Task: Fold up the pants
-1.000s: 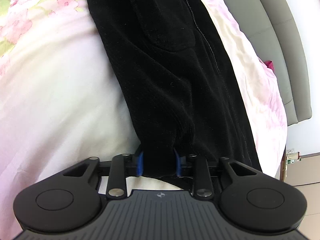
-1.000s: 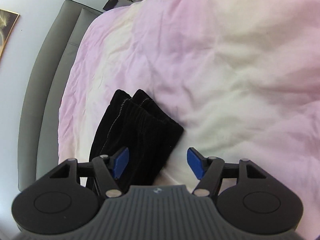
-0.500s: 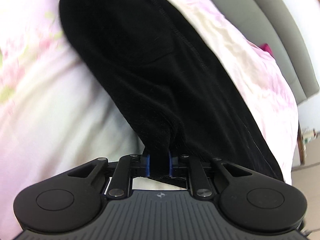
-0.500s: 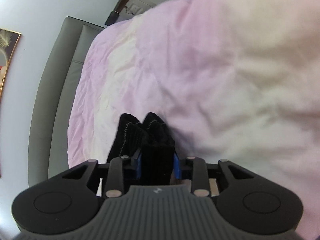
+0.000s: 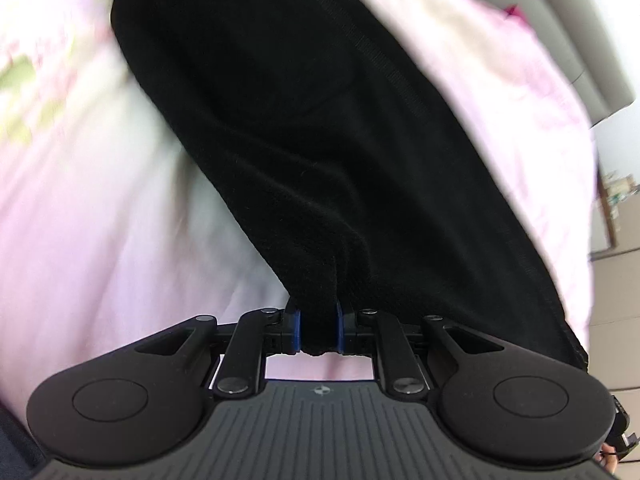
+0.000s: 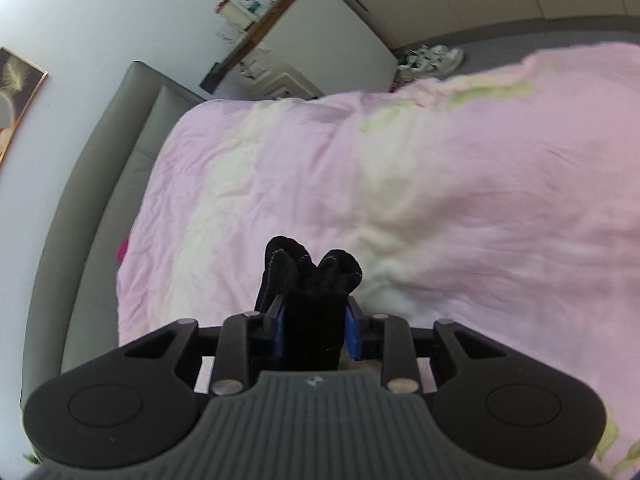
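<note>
Black cloth fills my left wrist view: the pants [image 5: 320, 140] run from the top of the frame down to my left gripper [image 5: 318, 330], whose blue pads [image 5: 295, 330] pinch a bunched edge narrow between them. The fabric rises off the pink quilt [image 5: 100, 240] toward the grip, blurred at the edges

In my right wrist view the right gripper [image 6: 314, 330] clamps a thick wad of the pants [image 6: 312, 280], the leg ends poking up past the pads [image 6: 350, 330], above the quilt [image 6: 440, 200]

I judge I'm in the lift stage of a fold, both ends gripped. Next I should carry the leg ends over toward the other end, keeping the cloth taut and both grips firm until it's laid flat
</note>
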The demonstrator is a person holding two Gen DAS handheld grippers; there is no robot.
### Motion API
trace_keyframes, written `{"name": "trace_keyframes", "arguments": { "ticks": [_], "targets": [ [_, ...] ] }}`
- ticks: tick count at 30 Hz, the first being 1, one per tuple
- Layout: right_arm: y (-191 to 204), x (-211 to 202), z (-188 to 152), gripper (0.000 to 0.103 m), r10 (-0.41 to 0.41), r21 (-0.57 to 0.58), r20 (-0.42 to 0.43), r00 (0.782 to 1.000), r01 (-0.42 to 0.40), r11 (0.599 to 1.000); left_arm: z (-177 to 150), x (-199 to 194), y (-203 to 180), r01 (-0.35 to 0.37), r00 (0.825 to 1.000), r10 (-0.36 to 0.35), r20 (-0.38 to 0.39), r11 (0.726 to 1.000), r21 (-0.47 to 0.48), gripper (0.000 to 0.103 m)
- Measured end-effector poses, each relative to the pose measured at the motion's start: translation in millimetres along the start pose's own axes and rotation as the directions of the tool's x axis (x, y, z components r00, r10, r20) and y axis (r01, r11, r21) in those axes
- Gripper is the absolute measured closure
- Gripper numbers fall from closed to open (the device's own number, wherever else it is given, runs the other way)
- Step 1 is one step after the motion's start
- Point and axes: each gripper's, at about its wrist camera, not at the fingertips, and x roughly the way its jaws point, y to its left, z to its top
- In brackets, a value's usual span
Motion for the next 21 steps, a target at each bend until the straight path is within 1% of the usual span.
{"name": "trace_keyframes", "arguments": {
  "ticks": [1, 2, 3, 5, 6, 7, 8, 10, 12, 16, 18, 21],
  "targets": [
    [-11, 4, -3, 0.078, -0.034, 0.015, -0.015, 0.999, 0.034, 0.999, 0, 10, 5, -0.007, 1.0, 0.006, -0.011, 1.0, -0.021, 0.085],
    [-19, 9, -7, 0.078, -0.057, 0.023, -0.029, 0.998, 0.058, 0.998, 1, 19, 8, -0.008, 1.0, 0.008, -0.026, 1.0, -0.02, 0.085],
    [-22, 14, -11, 0.078, -0.077, 0.022, -0.032, 0.997, 0.078, 0.997, 3, 25, 8, -0.014, 0.999, 0.014, -0.038, 1.0, 0.005, 0.084],
    [-16, 15, -14, 0.078, -0.084, 0.001, -0.016, 0.996, 0.084, 0.996, 8, 24, 3, -0.025, 0.998, 0.028, -0.061, 0.999, 0.042, 0.078],
    [-9, 13, -14, 0.078, -0.077, -0.016, -0.005, 0.997, 0.076, 0.997, 11, 20, 0, -0.035, 0.996, 0.04, -0.077, 0.997, 0.072, 0.072],
    [0, 9, -13, 0.078, -0.071, -0.039, 0.001, 0.997, 0.071, 0.997, 16, 18, -5, -0.049, 0.994, 0.059, -0.095, 0.993, 0.108, 0.068],
    [11, 4, -12, 0.078, -0.062, -0.07, 0.007, 0.998, 0.062, 0.996, 18, 12, -8, -0.061, 0.992, 0.076, -0.099, 0.988, 0.144, 0.067],
    [33, -8, -11, 0.078, -0.047, -0.124, 0.015, 0.999, 0.048, 0.991, 21, -1, -13, -0.072, 0.991, 0.094, -0.091, 0.972, 0.222, 0.061],
    [63, -24, -12, 0.078, -0.022, -0.191, 0.02, 1.0, 0.026, 0.981, 25, -14, -19, -0.094, 0.99, 0.12, -0.076, 0.954, 0.285, 0.061],
    [122, -54, -26, 0.078, 0.035, -0.31, 0.03, 0.999, -0.024, 0.95, 31, -35, -37, -0.144, 0.987, 0.158, 0.002, 0.896, 0.421, 0.061],
    [159, -63, -39, 0.078, 0.065, -0.364, 0.032, 0.997, -0.049, 0.93, 36, -42, -46, -0.144, 0.989, 0.146, 0.031, 0.876, 0.46, 0.061],
    [212, -73, -65, 0.077, 0.107, -0.44, 0.016, 0.994, -0.089, 0.893, 45, -51, -59, -0.111, 0.994, 0.098, 0.052, 0.862, 0.495, 0.061]
  ]
}}
